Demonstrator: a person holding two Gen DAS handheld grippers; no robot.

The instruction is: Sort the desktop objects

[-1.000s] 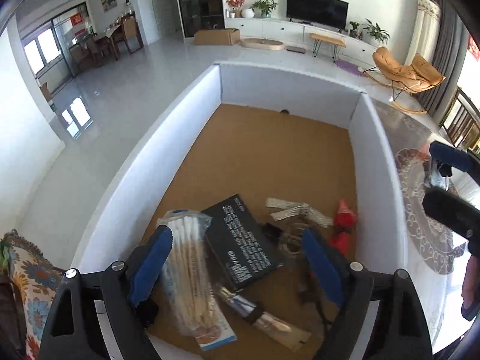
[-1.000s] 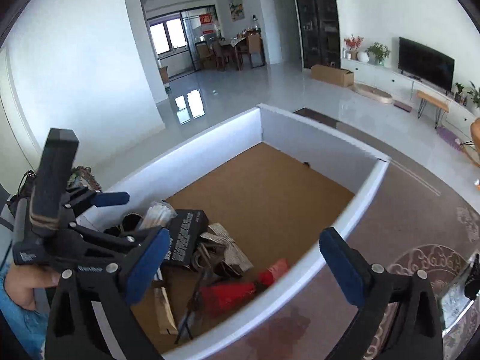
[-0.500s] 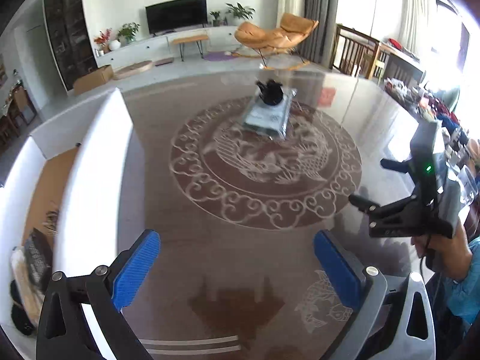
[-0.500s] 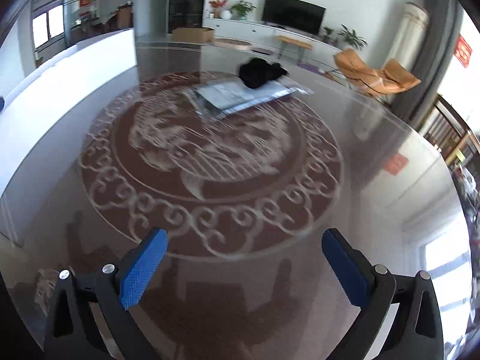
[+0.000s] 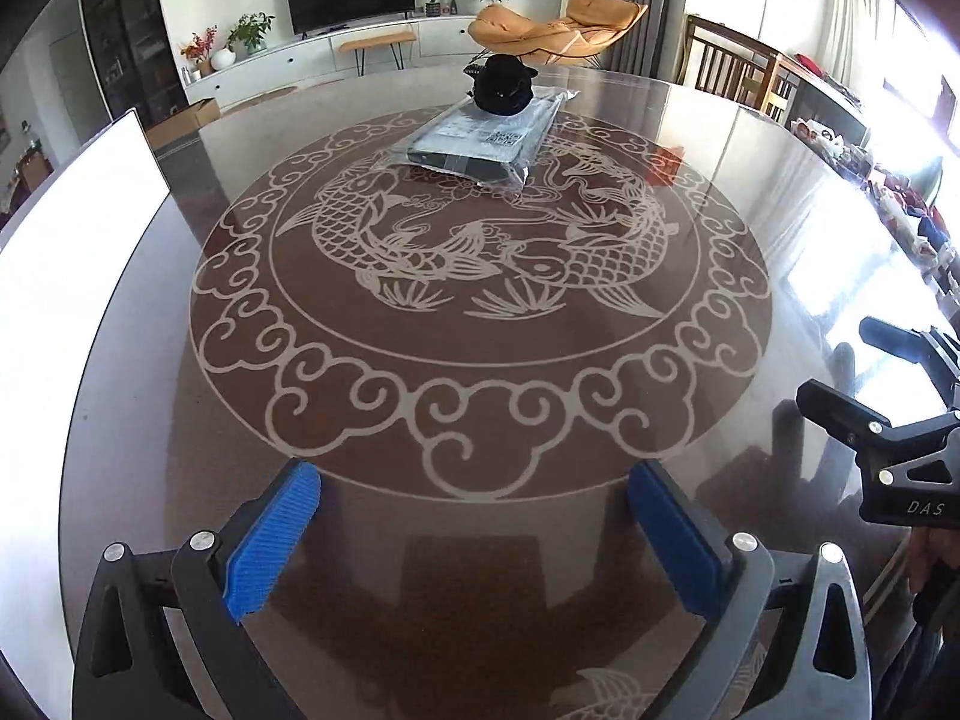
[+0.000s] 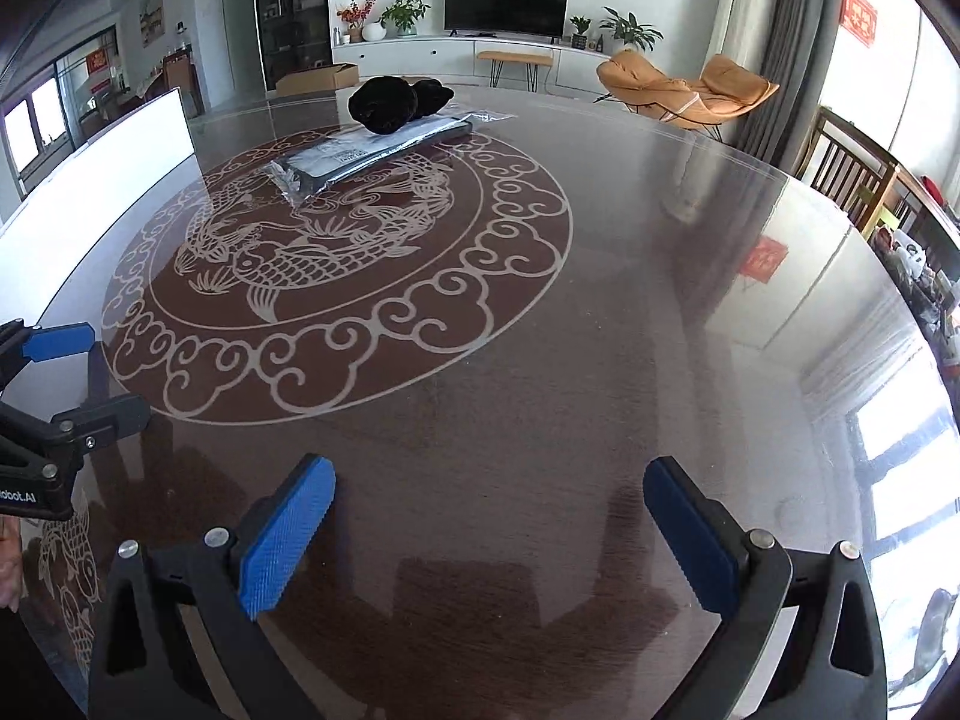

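Left wrist view: the left gripper (image 5: 474, 531) is hanging over the shiny round table (image 5: 780, 228) with its blue pads (image 5: 273, 543) spread as wide as they go. Nothing is sitting between them.

Right wrist view: the right gripper (image 6: 489, 540) is also pointing down at the table, blue pads (image 6: 287, 546) wide apart, holding nothing.

Things to sort: a flat dark package in clear plastic (image 5: 480, 141) is lying at the far side of the fish picture (image 5: 480, 252) on the table top. A black lumpy thing (image 5: 503, 84) is sitting on the far end of the package. I cannot tell what the black thing is.

White box: the white wall of a box (image 5: 78, 228) is showing at the left edge of the table. I cannot see inside it from here.

Where the grippers are: both are near the close edge of the table, side by side, well apart from the package.

Step in hand: I am guessing both hands are empty and lining up to go for the next thing, not carrying anything.

Next move: one gripper is needing to reach across the table to the package. The black thing on top is likely needing to come off first, or it may roll away.

Watch out: the plastic wrap looks slippery, and the package is flat, so the pads may be needing to slide under an edge.
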